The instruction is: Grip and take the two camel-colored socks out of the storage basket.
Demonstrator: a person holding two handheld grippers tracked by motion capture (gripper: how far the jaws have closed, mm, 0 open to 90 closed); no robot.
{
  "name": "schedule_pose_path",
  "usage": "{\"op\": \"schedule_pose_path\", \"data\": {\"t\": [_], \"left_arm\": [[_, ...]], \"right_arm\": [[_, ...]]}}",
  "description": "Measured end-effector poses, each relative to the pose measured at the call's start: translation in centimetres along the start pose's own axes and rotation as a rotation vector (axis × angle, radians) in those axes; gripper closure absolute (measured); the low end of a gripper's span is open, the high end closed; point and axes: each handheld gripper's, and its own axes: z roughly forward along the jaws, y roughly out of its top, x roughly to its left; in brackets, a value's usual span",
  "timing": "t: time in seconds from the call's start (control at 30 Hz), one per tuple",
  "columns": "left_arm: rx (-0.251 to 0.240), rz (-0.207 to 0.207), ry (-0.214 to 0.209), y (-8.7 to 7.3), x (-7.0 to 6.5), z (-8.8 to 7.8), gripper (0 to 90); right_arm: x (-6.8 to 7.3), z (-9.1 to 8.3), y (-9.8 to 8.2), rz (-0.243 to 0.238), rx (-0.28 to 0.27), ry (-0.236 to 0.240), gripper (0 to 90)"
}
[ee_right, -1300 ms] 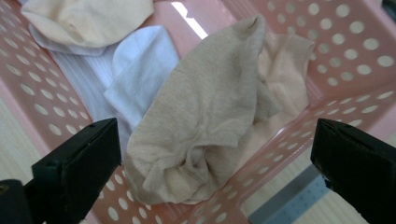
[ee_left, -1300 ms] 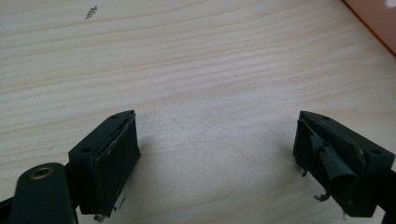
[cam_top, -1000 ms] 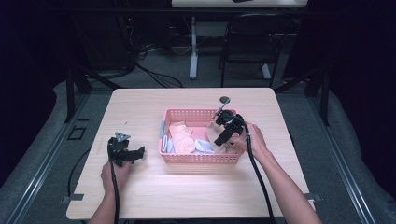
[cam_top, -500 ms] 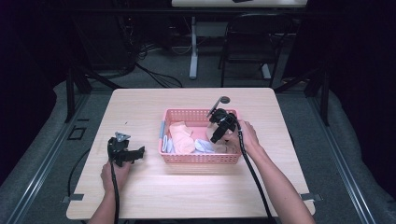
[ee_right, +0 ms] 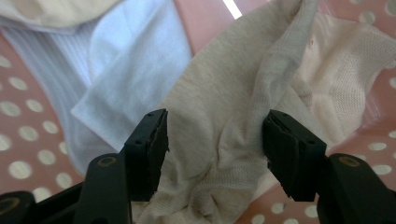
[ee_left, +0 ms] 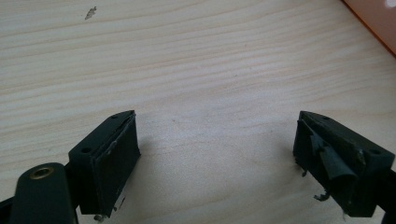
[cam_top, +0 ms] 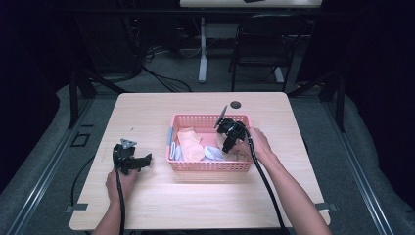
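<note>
Right gripper (ee_right: 212,140) jaws closing astride beige sock (ee_right: 224,154), seemingly not yet pinched, left gripper (ee_left: 215,154) wide, empty

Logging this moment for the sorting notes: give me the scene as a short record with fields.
surface: wooden table
container: pink basket, mid-table
contents: beige sock, pale blue sock, peach cloth
right gripper: down in the basket, jaws either side of the beige sock, have just been closing, pads not yet pressing
left gripper: open over bare table, left of the basket, nothing between its jaws
</note>
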Motion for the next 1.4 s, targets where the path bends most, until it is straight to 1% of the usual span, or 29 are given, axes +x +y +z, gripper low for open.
{"op": "schedule_pose_path", "data": {"t": [0.03, 0.07, 0.13, 0.17, 0.2, 0.23, 0.27, 0.4, 0.43, 0.47, 0.53, 0.57, 0.6, 0.67, 0.73, 0.8, 0.83, 0.93, 1.07, 1.1, 1.17, 1.2, 1.23, 1.27, 1.3, 1.33, 1.37, 1.4], "left_arm": [[-0.001, 0.001, 0.0, 0.0, 0.0, 0.0, 13.8], [0.0, 0.0, 0.0, 0.0, 0.0, 0.0, 13.8], [0.0, 0.0, 0.0, 0.0, 0.0, 0.0, 13.8], [0.0, 0.002, 0.0, 0.0, 0.0, 0.0, 13.8], [0.0, 0.0, 0.0, 0.0, 0.0, 0.0, 13.8], [-0.001, 0.001, 0.0, 0.0, 0.0, 0.0, 13.8], [-0.001, 0.002, 0.0, 0.0, 0.0, 0.0, 13.8], [0.0, 0.002, 0.0, 0.0, 0.0, 0.0, 13.8], [-0.001, 0.002, 0.0, 0.0, 0.0, 0.0, 13.8], [-0.001, 0.002, 0.0, 0.0, 0.0, 0.0, 13.8], [-0.001, 0.002, 0.0, 0.0, 0.0, 0.0, 13.8], [-0.001, 0.001, 0.0, 0.0, 0.0, 0.0, 13.8], [-0.001, 0.002, 0.0, 0.0, 0.0, 0.0, 13.8], [-0.001, 0.001, 0.0, 0.0, 0.0, 0.0, 13.8], [-0.001, 0.001, 0.0, 0.0, 0.0, 0.0, 13.8], [-0.001, 0.001, 0.0, 0.0, 0.0, 0.0, 13.8], [-0.001, 0.001, 0.0, 0.0, 0.0, 0.0, 13.8], [-0.001, 0.001, 0.0, 0.0, 0.0, 0.0, 13.8], [-0.001, 0.001, 0.0, 0.0, 0.0, 0.0, 13.8], [-0.001, 0.002, 0.0, 0.0, 0.0, 0.0, 13.8], [-0.001, 0.002, 0.0, 0.0, 0.0, 0.0, 13.8], [-0.001, 0.002, 0.0, 0.0, 0.0, 0.0, 13.8], [-0.001, 0.002, 0.001, 0.0, 0.0, 0.0, 13.8], [-0.001, 0.002, 0.001, 0.0, 0.0, 0.0, 13.8], [-0.001, 0.002, 0.001, 0.0, 0.0, 0.0, 13.8], [-0.001, 0.002, 0.001, 0.0, 0.0, 0.0, 13.8], [-0.001, 0.002, 0.001, 0.0, 0.0, 0.0, 13.8], [-0.002, 0.001, 0.001, 0.0, 0.0, 0.0, 13.8]], "right_arm": [[0.1, 0.2, 0.1, 0.01, -0.001, 0.003, 38.7], [0.1, 0.3, 0.1, 0.006, 0.013, -0.006, 37.0], [0.2, 0.6, 0.3, 0.004, 0.032, -0.007, 35.3], [0.3, 0.8, 0.3, 0.007, 0.031, -0.006, 33.4], [0.3, 1.0, 0.4, 0.008, 0.048, -0.01, 32.3], [0.4, 1.1, 0.5, 0.011, 0.049, -0.012, 32.4], [0.5, 1.1, 0.6, -0.003, 0.067, -0.021, 33.9], [0.5, 1.3, 0.6, 0.006, 0.062, -0.038, 58.1], [0.4, 1.3, 0.6, 0.02, 0.061, -0.043, 63.1], [0.4, 1.2, 0.5, 0.033, 0.052, -0.037, 67.9], [0.2, 1.0, 0.3, 0.036, 0.058, -0.037, 76.0], [0.2, 1.0, 0.2, 0.044, 0.045, -0.034, 79.1], [0.1, 0.8, 0.2, 0.041, 0.05, -0.033, 81.7], [0.1, 0.6, 0.0, 0.043, 0.042, -0.026, 84.7], [0.1, 0.4, -0.2, 0.047, 0.024, -0.025, 86.3], [0.1, 0.1, -0.5, 0.061, 0.002, -0.019, 86.8], [0.0, -0.2, -0.6, 0.055, 0.002, -0.019, 86.9], [0.0, -0.8, -1.1, 0.068, -0.03, 0.014, 87.1], [0.4, -1.4, -1.5, 0.06, -0.043, 0.063, 87.0], [0.6, -1.5, -1.5, 0.049, -0.03, 0.064, 86.9], [1.0, -1.2, -1.6, 0.028, -0.015, 0.04, 85.7], [1.1, -1.0, -1.6, 0.013, -0.001, 0.012, 80.4], [1.1, -0.7, -1.6, 0.027, -0.002, 0.011, 75.2], [1.0, -0.5, -1.5, 0.026, 0.011, 0.014, 70.9], [0.9, -0.2, -1.5, 0.026, 0.012, 0.004, 64.2], [0.8, 0.0, -1.4, 0.041, 0.01, 0.007, 60.5], [0.7, 0.1, -1.3, 0.035, 0.024, 0.001, 57.7], [0.6, 0.4, -1.3, 0.039, 0.021, 0.009, 51.8]]}}
